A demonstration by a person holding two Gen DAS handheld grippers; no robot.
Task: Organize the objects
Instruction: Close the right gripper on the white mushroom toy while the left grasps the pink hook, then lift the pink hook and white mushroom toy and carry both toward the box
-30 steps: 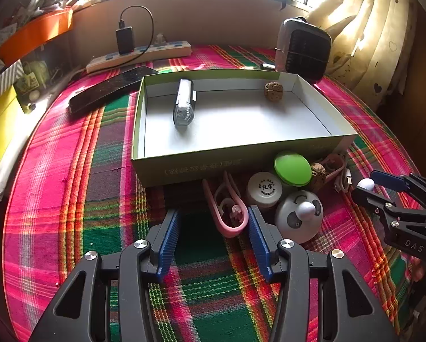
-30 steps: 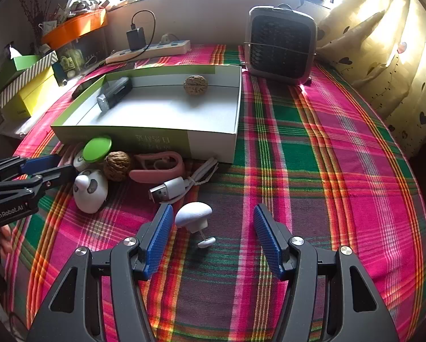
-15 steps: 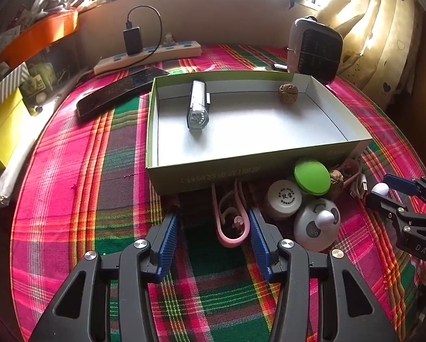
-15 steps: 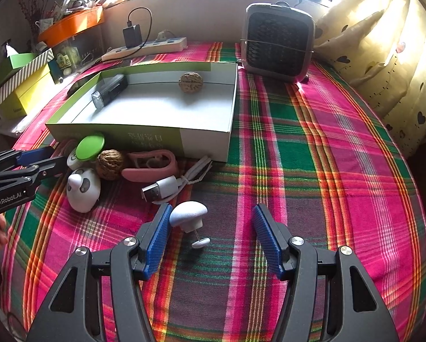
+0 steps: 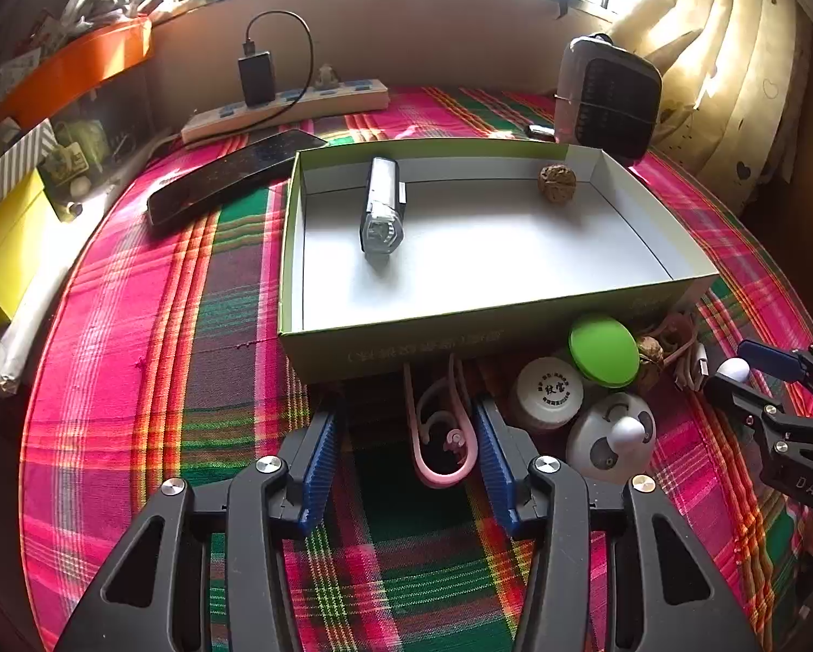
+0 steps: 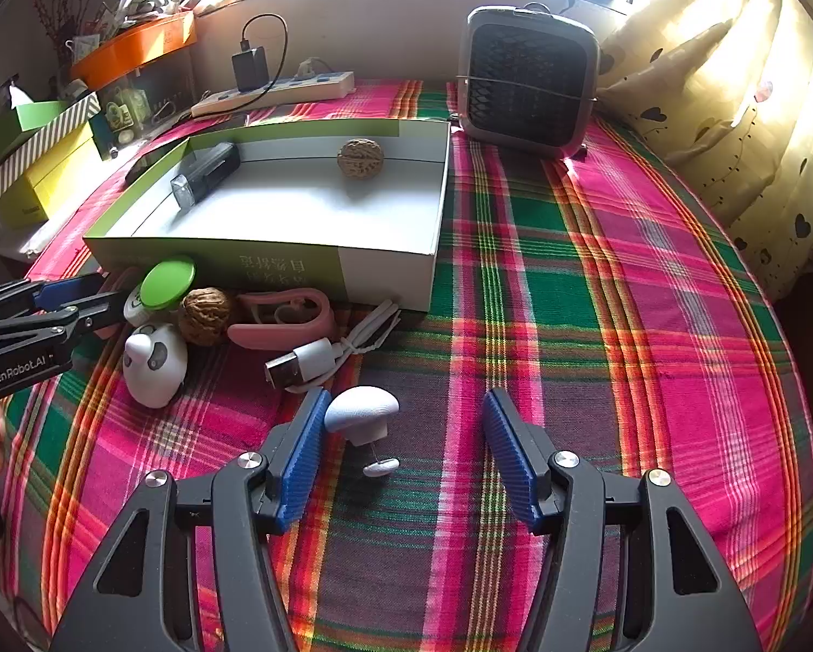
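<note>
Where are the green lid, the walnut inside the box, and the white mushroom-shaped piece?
green lid (image 5: pixel 603 350): left wrist view, middle of its top face.
walnut in the box (image 6: pixel 360 158): right wrist view, centre of its shell.
white mushroom-shaped piece (image 6: pixel 361 409): right wrist view, its rounded cap.

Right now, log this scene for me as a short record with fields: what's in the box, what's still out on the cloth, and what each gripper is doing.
box contents: bike light; walnut
box: green tray, open top
outside, by front wall: pink clip; green lid; panda toy; second walnut; USB cable
left gripper: open, pink clip between pads
right gripper: closing, not gripping; white mushroom knob against its left pad
</note>
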